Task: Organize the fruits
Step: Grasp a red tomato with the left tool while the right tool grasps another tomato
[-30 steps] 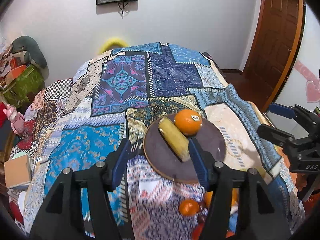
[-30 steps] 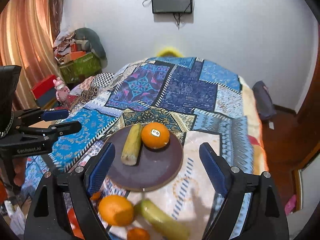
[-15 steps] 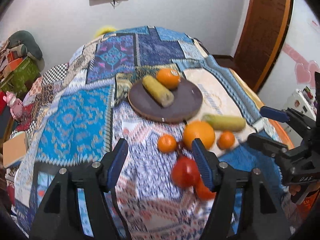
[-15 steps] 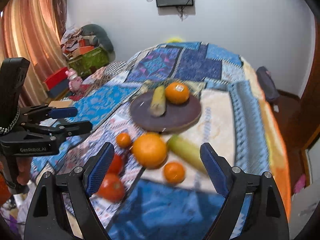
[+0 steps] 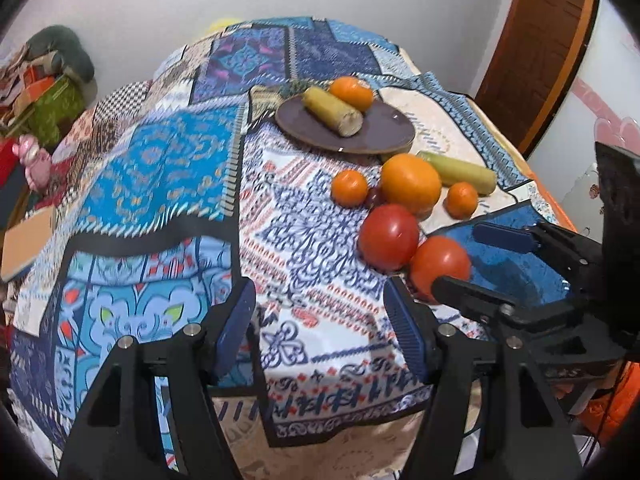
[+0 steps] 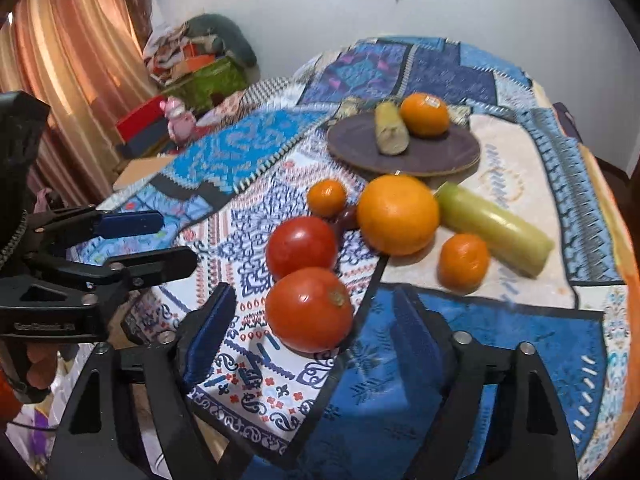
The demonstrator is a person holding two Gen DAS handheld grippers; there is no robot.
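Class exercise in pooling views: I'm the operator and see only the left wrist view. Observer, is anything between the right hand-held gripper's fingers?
Observer: Yes. The near tomato sits between the fingers of the right hand-held gripper, untouched; its jaws have just been closing.
Operator: Does the orange on the plate carry a label?
Observer: Yes, the orange has a sticker on top.
Operator: Anything beyond the clutter on the left?
Observer: Orange curtains.

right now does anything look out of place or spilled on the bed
Nothing is spilled or damaged. The brown plate holds only an orange and a yellow-green cylinder; two tomatoes, a large orange, two small oranges and another cylinder lie loose on the patchwork cover.
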